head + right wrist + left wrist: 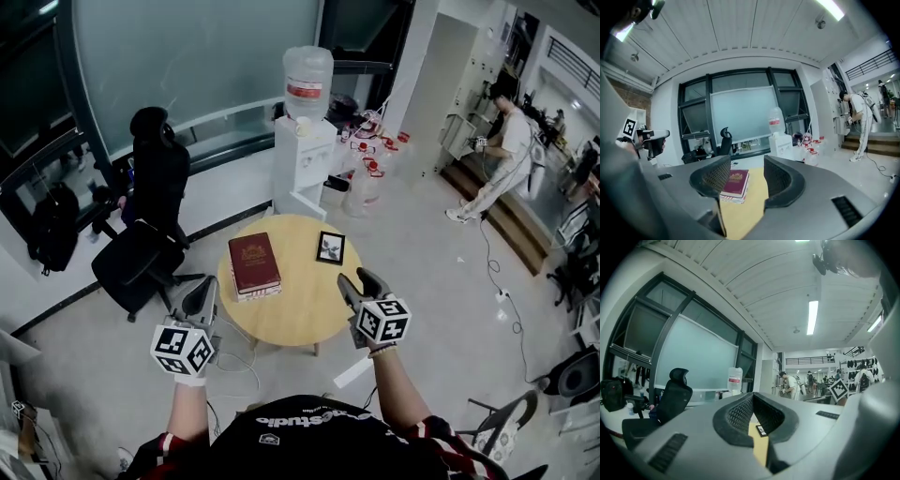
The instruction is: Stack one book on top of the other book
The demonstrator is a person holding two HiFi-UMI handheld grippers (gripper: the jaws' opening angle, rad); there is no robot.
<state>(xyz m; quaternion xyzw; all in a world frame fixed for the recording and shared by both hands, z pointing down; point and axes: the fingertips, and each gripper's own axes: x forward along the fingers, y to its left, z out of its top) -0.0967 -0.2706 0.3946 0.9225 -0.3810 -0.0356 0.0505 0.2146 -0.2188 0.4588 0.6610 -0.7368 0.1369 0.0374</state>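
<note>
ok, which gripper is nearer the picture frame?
Right. The right gripper is just this side of the picture frame; the left gripper is across the table, past the books.

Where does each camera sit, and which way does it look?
Head view: on the person's head, steeply down on the round table; shows both forearms, left tongs, right tongs.
Left gripper view: on the left tongs, level toward the office chair and water dispenser; own open jaws show.
Right gripper view: on the right tongs, slightly down at the stacked books; own open jaws show.
Shared: head and right gripper views both see the stacked books.
</note>
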